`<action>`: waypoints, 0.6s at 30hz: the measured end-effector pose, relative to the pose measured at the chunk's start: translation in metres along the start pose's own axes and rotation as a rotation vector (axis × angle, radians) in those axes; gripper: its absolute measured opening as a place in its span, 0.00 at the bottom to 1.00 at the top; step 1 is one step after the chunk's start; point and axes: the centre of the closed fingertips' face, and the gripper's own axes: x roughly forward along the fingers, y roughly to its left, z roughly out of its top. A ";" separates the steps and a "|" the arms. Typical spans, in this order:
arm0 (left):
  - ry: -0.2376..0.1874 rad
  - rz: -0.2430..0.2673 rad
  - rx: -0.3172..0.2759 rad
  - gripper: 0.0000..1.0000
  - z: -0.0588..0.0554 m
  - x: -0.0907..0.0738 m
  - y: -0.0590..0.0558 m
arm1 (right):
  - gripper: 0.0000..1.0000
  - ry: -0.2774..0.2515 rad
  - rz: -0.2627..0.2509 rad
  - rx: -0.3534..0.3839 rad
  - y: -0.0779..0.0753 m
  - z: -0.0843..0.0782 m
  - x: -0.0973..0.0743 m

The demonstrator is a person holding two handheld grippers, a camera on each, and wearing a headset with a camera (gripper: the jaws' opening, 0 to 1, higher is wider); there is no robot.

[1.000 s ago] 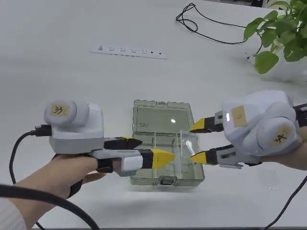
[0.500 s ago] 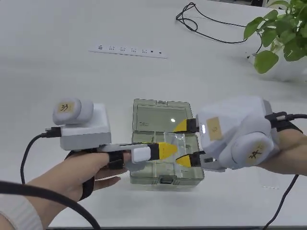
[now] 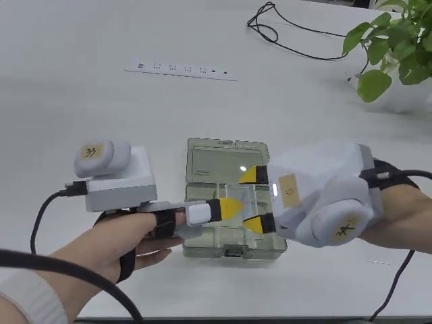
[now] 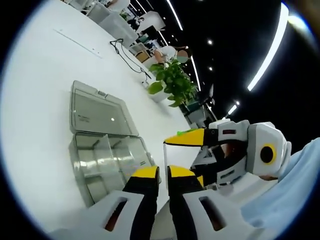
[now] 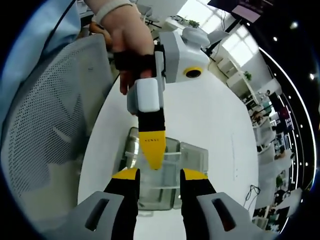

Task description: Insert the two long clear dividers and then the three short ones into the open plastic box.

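The open clear plastic box (image 3: pixel 202 251) lies mid-table, its lid (image 3: pixel 226 162) flat behind it. A clear partition (image 4: pixel 107 155) stands in its base (image 4: pixel 82 165). My left gripper (image 3: pixel 229 208) reaches in from the left over the base. Its jaws stand almost together in the left gripper view (image 4: pixel 163 172), with a thin clear divider (image 4: pixel 164 155) edge-on between them. My right gripper (image 3: pixel 251 200) comes from the right and is open. Its jaws straddle the left gripper's yellow tip (image 5: pixel 151 147) in the right gripper view (image 5: pixel 160 175), above the box (image 5: pixel 131 150).
A white power strip (image 3: pixel 181 71) lies at the back of the table. A black cable (image 3: pixel 283 30) loops at the far right beside a green plant (image 3: pixel 395 47). The left gripper's cable (image 3: pixel 40 202) trails off the front edge. A mesh chair (image 5: pixel 55 115) stands below.
The right gripper has moved left over the box and the left gripper right, so their tips now overlap. The clear divider, earlier standing free between them, now sits at the left gripper's tips.
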 end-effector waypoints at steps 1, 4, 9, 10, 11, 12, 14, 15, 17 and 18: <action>0.002 -0.003 -0.002 0.01 0.000 0.000 0.000 | 0.33 0.002 0.001 -0.001 0.000 0.000 0.000; 0.000 -0.020 -0.008 0.00 0.000 0.001 -0.004 | 0.33 0.009 -0.002 -0.018 0.001 -0.001 0.000; -0.003 -0.017 -0.023 0.00 -0.001 0.002 -0.004 | 0.33 0.013 -0.005 -0.030 0.001 -0.001 -0.001; -0.001 -0.018 -0.019 0.00 -0.001 0.001 -0.004 | 0.33 0.013 -0.003 -0.031 0.002 -0.002 -0.001; 0.000 -0.018 -0.019 0.00 -0.002 0.001 -0.004 | 0.33 0.014 -0.004 -0.031 0.002 -0.002 -0.001; 0.000 -0.018 -0.020 0.00 -0.002 0.001 -0.004 | 0.33 0.013 -0.005 -0.032 0.002 -0.001 -0.001; 0.004 -0.020 -0.016 0.00 -0.002 0.001 -0.005 | 0.33 0.012 -0.003 -0.031 0.002 -0.002 -0.001; 0.005 -0.021 -0.016 0.00 -0.002 0.001 -0.005 | 0.33 0.012 -0.004 -0.027 0.002 -0.002 -0.001; 0.005 -0.028 -0.007 0.00 -0.002 0.001 -0.006 | 0.34 0.006 0.000 -0.008 0.001 -0.001 -0.002; 0.004 -0.032 -0.003 0.00 -0.002 0.001 -0.008 | 0.36 -0.002 0.001 0.028 0.001 -0.001 -0.003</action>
